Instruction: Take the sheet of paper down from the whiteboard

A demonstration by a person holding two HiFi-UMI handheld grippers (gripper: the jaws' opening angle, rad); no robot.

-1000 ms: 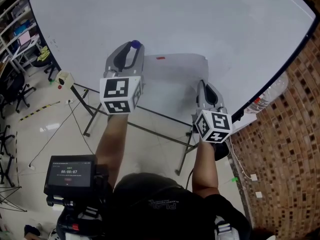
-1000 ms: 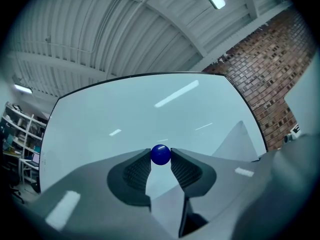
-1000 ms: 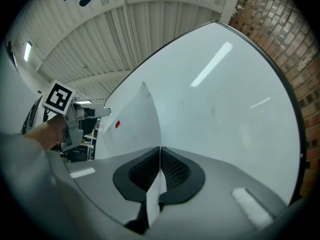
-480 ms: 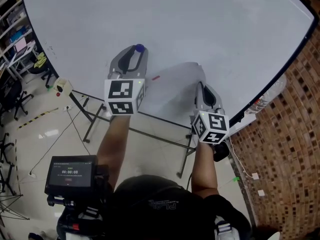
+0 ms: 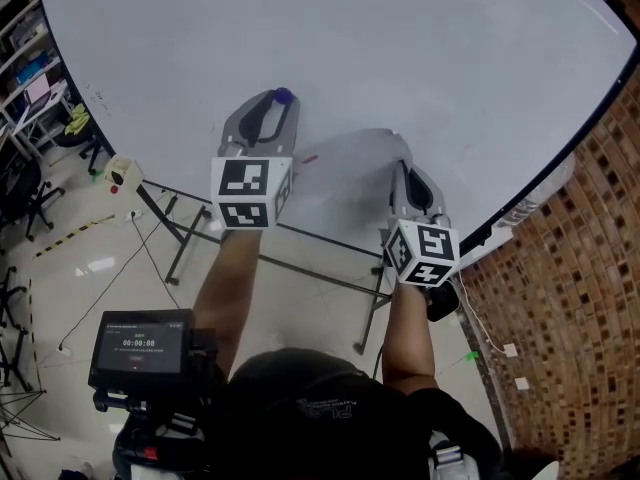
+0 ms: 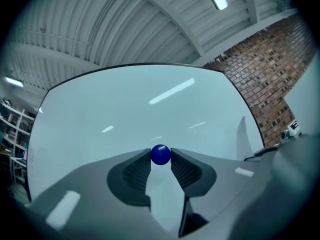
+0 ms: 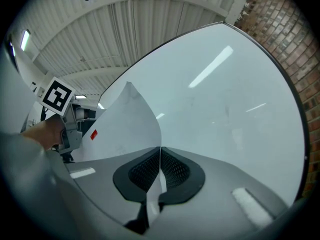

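Note:
The white sheet of paper (image 5: pixel 350 173) hangs loose and curled in front of the whiteboard (image 5: pixel 400 38), between my two grippers. It carries a small red mark (image 5: pixel 311 155). My right gripper (image 5: pixel 403 168) is shut on the sheet's right edge; in the right gripper view the jaws (image 7: pixel 160 151) pinch the thin paper (image 7: pixel 127 124), which bows off to the left. My left gripper (image 5: pixel 279 100) is shut on a blue ball magnet (image 5: pixel 283 96) just off the board; in the left gripper view the magnet (image 6: pixel 160 154) sits between the jaw tips, and the paper's edge (image 6: pixel 242 136) shows at the right.
The board stands on a metal frame (image 5: pixel 185 233). A brick wall (image 5: pixel 570 298) rises close on the right, and a plastic bottle (image 5: pixel 545 190) lies by the board's lower right edge. Office chairs (image 5: pixel 25 183) and shelves are far left. A screen device (image 5: pixel 140 346) hangs at the person's chest.
The sheet has curled further off the board between the grippers. The left gripper, still holding the blue magnet, has shifted only slightly; the right gripper has stayed put.

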